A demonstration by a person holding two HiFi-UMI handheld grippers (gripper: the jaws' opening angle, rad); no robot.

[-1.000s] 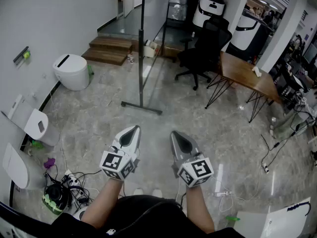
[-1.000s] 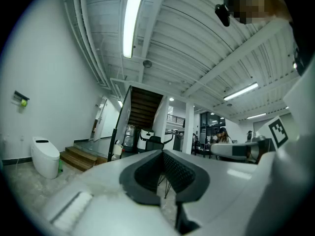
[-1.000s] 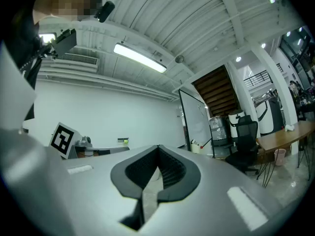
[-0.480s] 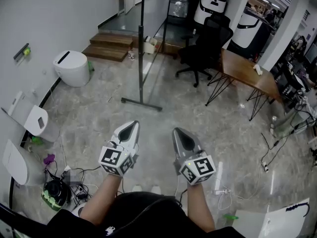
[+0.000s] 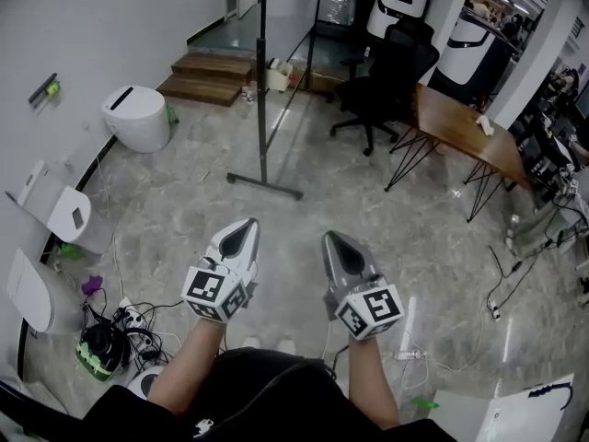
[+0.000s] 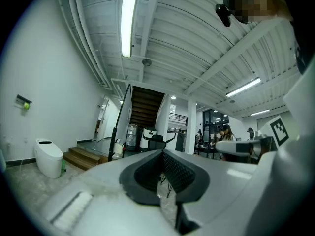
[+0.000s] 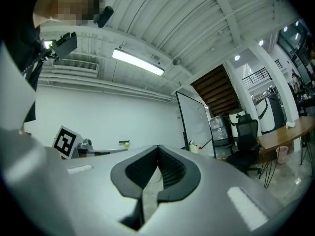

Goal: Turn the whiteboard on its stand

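Left gripper (image 5: 242, 235), grey with a marker cube at its rear: jaws pressed together, nothing between. Right gripper (image 5: 335, 244) alongside it, likewise closed and empty. Tall black-framed whiteboard (image 5: 262, 109) on its floor stand is ahead of both tips and well apart (edge-on from the head view) — untouched.

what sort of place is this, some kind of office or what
Probably an office or lab workspace, not a home: a whiteboard on a stand, a black office chair by a wooden desk, and a white toilet standing by the wall, perhaps for testing or display.
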